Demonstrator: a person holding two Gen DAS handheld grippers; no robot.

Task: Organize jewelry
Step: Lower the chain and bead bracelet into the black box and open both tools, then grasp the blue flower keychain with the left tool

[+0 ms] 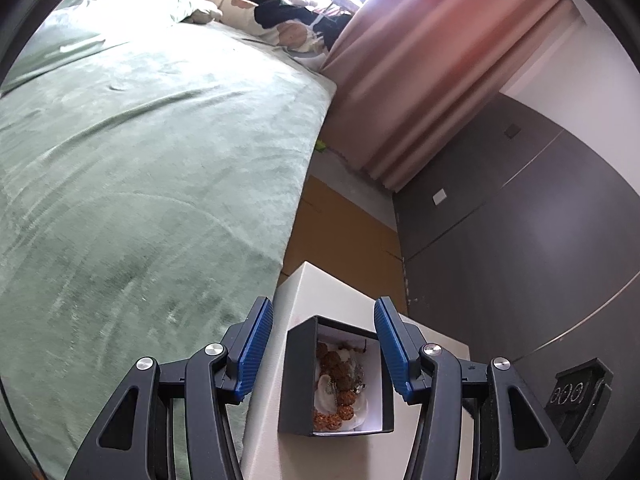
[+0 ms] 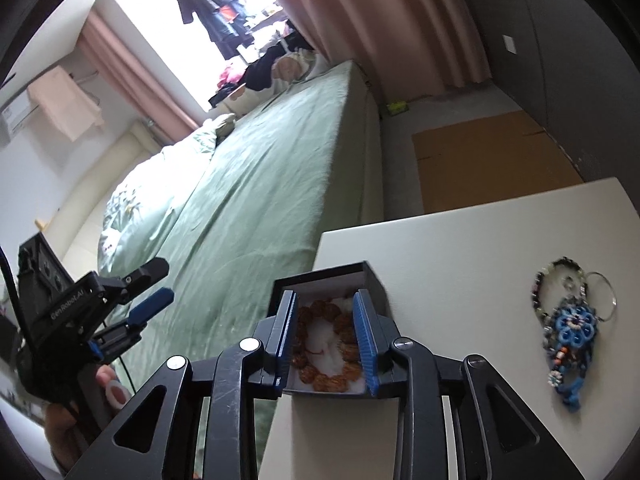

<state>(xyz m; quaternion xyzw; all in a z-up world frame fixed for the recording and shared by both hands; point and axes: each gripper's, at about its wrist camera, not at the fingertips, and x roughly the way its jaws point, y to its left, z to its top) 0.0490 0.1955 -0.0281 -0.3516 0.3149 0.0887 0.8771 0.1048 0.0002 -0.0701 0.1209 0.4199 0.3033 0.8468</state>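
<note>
A small black box point(image 1: 294, 384) with a white lining stands on a white table point(image 1: 320, 292). It holds a brown bead bracelet point(image 1: 334, 364) and other jewelry. My left gripper point(image 1: 322, 350) is open and empty, its fingers apart above and either side of the box. In the right wrist view my right gripper point(image 2: 326, 336) is open over the same box point(image 2: 332, 274), fingers inside its opening either side of the bead bracelet point(image 2: 324, 382). A blue beaded keychain with rings point(image 2: 570, 328) lies on the table point(image 2: 460, 248) to the right. The left gripper also shows at the left of the right wrist view point(image 2: 154, 286).
A bed with a green cover point(image 1: 140, 168) runs along the table's left side. Pink curtains point(image 1: 420, 72) and a dark wardrobe point(image 1: 520, 232) stand beyond. Brown cardboard point(image 2: 488, 160) lies on the floor. A black device point(image 1: 576, 396) sits at the right of the left wrist view.
</note>
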